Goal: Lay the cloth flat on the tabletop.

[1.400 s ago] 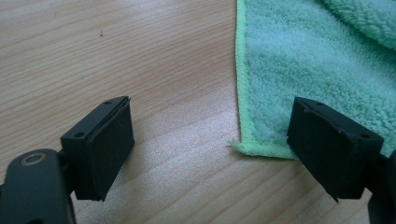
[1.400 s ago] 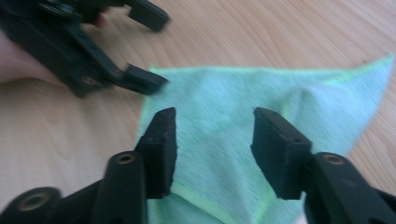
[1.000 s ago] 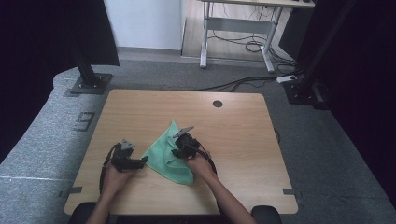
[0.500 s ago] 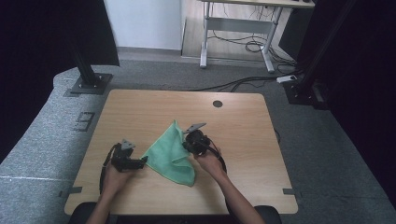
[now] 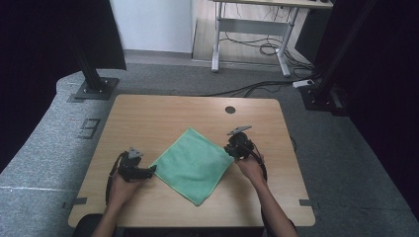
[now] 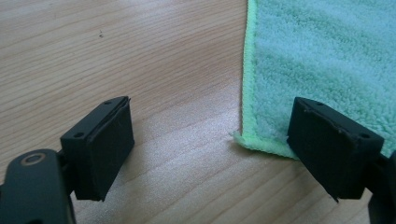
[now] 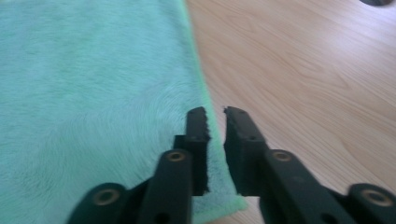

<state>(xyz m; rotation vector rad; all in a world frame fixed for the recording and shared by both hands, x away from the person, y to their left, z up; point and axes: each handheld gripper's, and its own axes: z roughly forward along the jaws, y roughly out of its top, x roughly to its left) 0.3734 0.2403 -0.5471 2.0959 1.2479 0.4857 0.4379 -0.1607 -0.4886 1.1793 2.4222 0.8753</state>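
A green cloth (image 5: 192,163) lies flat in the lower middle of the table (image 5: 148,113), turned like a diamond, its corners pointing up, down, left and right, with no clear long axis. At its left corner the left gripper (image 5: 150,170) rests with jaws wide apart, clamping nothing. At the right corner the right gripper (image 5: 230,150) has been opening its jaws slightly; a narrow gap shows over the cloth's edge, with no pinch on it.
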